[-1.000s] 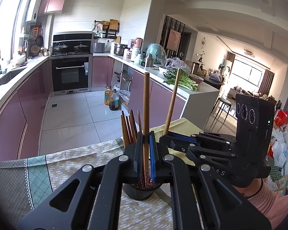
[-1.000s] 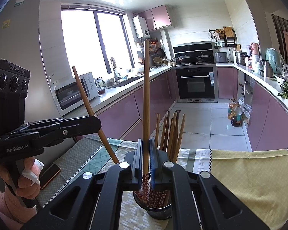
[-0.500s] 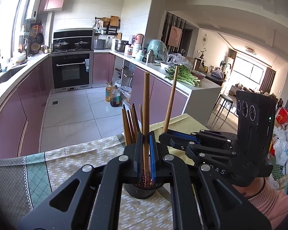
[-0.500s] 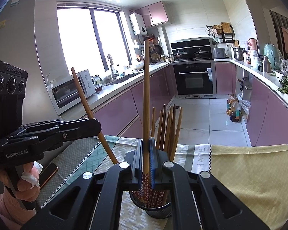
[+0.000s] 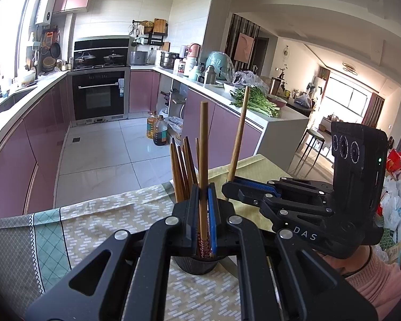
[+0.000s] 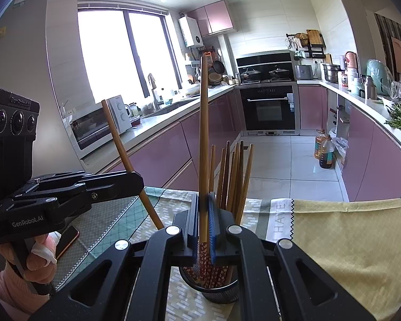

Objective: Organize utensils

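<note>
A black mesh holder (image 5: 196, 264) stands on the tablecloth with several wooden chopsticks (image 5: 181, 168) upright in it; it also shows in the right wrist view (image 6: 219, 291). My left gripper (image 5: 203, 208) is shut on one chopstick (image 5: 203, 147), its patterned lower end at the holder's mouth. My right gripper (image 6: 203, 214) is shut on another chopstick (image 6: 203, 123), its lower end inside the holder. Each gripper shows in the other's view, the right one (image 5: 294, 195) and the left one (image 6: 66, 190), each with its chopstick slanted.
The table carries a patterned green and white cloth (image 5: 99, 230) and a yellow cloth (image 6: 347, 235). A phone (image 6: 68, 240) lies by my left hand. Purple kitchen cabinets, an oven (image 5: 99, 99) and oil bottles (image 5: 157, 131) on the floor lie beyond the table.
Both grippers have come down a little with their chopsticks, whose lower ends now sit deeper at the holder. The grips have not changed.
</note>
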A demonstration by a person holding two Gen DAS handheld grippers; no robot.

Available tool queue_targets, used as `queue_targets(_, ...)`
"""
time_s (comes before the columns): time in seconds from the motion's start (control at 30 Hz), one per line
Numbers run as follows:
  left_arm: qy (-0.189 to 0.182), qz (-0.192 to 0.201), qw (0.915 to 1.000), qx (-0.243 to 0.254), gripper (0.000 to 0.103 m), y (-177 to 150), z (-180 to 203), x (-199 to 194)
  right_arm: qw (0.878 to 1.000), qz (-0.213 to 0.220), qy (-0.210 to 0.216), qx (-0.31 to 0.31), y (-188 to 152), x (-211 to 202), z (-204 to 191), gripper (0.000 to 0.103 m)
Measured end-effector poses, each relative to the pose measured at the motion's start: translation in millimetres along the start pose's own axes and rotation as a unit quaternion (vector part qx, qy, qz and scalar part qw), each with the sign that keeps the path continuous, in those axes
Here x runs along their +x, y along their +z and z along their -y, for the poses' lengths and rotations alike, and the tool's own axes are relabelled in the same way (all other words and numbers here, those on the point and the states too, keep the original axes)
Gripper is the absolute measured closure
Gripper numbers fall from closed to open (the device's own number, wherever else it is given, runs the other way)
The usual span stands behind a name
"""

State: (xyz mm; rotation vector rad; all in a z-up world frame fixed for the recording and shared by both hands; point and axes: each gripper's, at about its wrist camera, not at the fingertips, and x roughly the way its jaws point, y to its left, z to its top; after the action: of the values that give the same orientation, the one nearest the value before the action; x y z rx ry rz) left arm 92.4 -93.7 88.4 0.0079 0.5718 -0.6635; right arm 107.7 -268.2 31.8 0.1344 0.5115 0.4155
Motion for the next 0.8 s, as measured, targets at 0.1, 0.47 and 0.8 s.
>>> queue_targets(0.1,-0.001,-0.001,1.0,0.001,0.096,0,0,2,1.0,0.0,-0.001,0.001,-1,0,1,0.097)
queue_targets(0.47,0.006,-0.004,1.0,0.007,0.096,-2,0,8,1.0,-0.001,-0.002,0.002,-3,-1,3,0.097)
queue_targets(0.8,0.006,-0.009,0.9999,0.005,0.096,-3,0,11,1.0,-0.007,-0.005,0.005,-8,2,7,0.097)
